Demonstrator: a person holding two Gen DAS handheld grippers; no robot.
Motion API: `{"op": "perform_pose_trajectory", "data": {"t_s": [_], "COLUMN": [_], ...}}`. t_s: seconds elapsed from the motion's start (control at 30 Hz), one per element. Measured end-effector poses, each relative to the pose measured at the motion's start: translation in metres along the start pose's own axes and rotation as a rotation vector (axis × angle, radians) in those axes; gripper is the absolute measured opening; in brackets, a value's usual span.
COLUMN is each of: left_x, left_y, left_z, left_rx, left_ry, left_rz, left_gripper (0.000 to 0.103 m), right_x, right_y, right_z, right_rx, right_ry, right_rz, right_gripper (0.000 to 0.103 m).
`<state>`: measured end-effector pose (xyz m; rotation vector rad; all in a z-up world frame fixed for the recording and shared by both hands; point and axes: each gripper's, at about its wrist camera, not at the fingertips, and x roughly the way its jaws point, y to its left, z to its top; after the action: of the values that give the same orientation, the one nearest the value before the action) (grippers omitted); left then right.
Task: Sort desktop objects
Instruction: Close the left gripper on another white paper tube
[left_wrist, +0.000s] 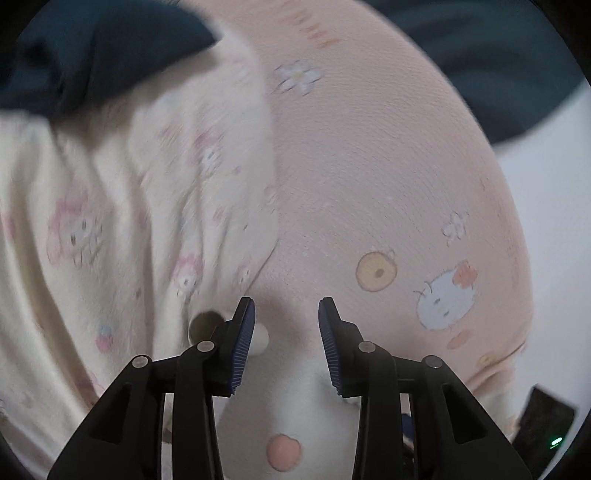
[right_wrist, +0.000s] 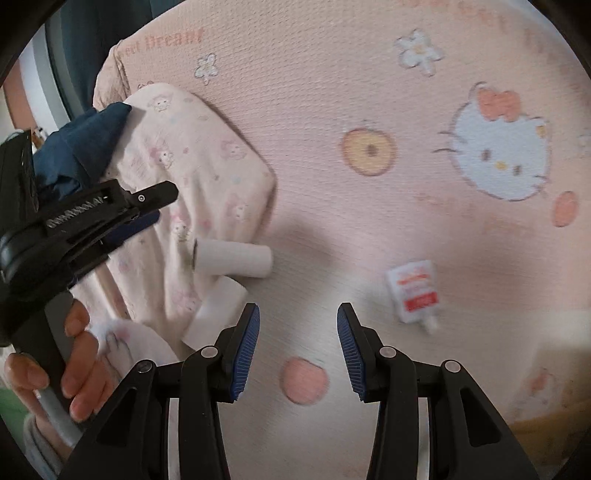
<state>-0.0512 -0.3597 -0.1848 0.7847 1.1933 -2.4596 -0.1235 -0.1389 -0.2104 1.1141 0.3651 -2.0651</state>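
Two pairs of tongs hang over a pink printed blanket (right_wrist: 332, 92) with cat faces, flowers and dots on it. Both the left tongs (left_wrist: 287, 343) and the right tongs (right_wrist: 298, 349) stand with their blue pads apart and grip nothing.

Just ahead and to the left of the right tongs lie two white paper rolls. One roll (right_wrist: 232, 260) lies on its side with its open end against the edge of a cream patterned cloth (right_wrist: 192, 177); the second roll (right_wrist: 218, 310) lies just beside it, nearer the left finger of the right tongs. Ahead and to the right of those tongs, apart from the rolls, a small white pouch with red print (right_wrist: 413, 291) lies flat on the blanket, its spout toward the tongs.

From the left tongs' own view, the open end of a roll (left_wrist: 205, 325) shows just behind their left finger, where the cream cloth (left_wrist: 110, 221) meets the pink blanket (left_wrist: 369, 166). A dark blue cloth (left_wrist: 92, 55) lies far ahead and to the left, over the cream one.

The right wrist view also shows the left tongs from the side, far to the left above the cream cloth, with the person's hand (right_wrist: 74, 365) on the handle.
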Motion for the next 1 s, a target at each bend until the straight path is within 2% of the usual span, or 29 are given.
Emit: {"op": "perform_pose_trajectory", "data": {"t_s": [0.07, 0.17, 0.3, 0.33, 0.4, 0.43, 0.7, 0.9, 1.0], "left_x": [0.012, 0.026, 0.032, 0.032, 0.033, 0.035, 0.067, 0.068, 0.066], "left_y": [0.007, 0.014, 0.025, 0.027, 0.032, 0.033, 0.039, 0.039, 0.036], "left_z": [0.004, 0.010, 0.013, 0.014, 0.015, 0.013, 0.011, 0.006, 0.007], "left_rx": [-0.037, -0.079, -0.139, -0.152, -0.179, -0.185, -0.245, -0.268, -0.237], "left_ry": [0.051, 0.113, 0.119, 0.116, 0.110, 0.124, 0.275, 0.265, 0.262], "left_rz": [0.021, 0.002, 0.042, 0.051, 0.055, 0.056, 0.067, 0.133, 0.118], "left_gripper": [0.038, 0.038, 0.038, 0.035, 0.021, 0.021, 0.020, 0.020, 0.020], "right_x": [0.013, 0.023, 0.034, 0.037, 0.042, 0.047, 0.069, 0.085, 0.094], "right_y": [0.005, 0.007, 0.007, 0.006, 0.004, 0.003, 0.011, 0.022, 0.024], "right_z": [0.003, 0.004, 0.005, 0.005, 0.005, 0.006, 0.013, 0.020, 0.022], "right_rx": [-0.001, 0.003, 0.046, 0.060, 0.085, 0.102, 0.122, 0.108, 0.132], "right_ry": [0.007, 0.005, 0.003, 0.004, 0.010, 0.019, 0.053, 0.065, 0.079], "right_rz": [0.016, 0.033, 0.079, 0.081, 0.091, 0.098, 0.107, 0.122, 0.145], "right_gripper": [0.045, 0.055, 0.063, 0.064, 0.065, 0.065, 0.066, 0.066, 0.066]}}
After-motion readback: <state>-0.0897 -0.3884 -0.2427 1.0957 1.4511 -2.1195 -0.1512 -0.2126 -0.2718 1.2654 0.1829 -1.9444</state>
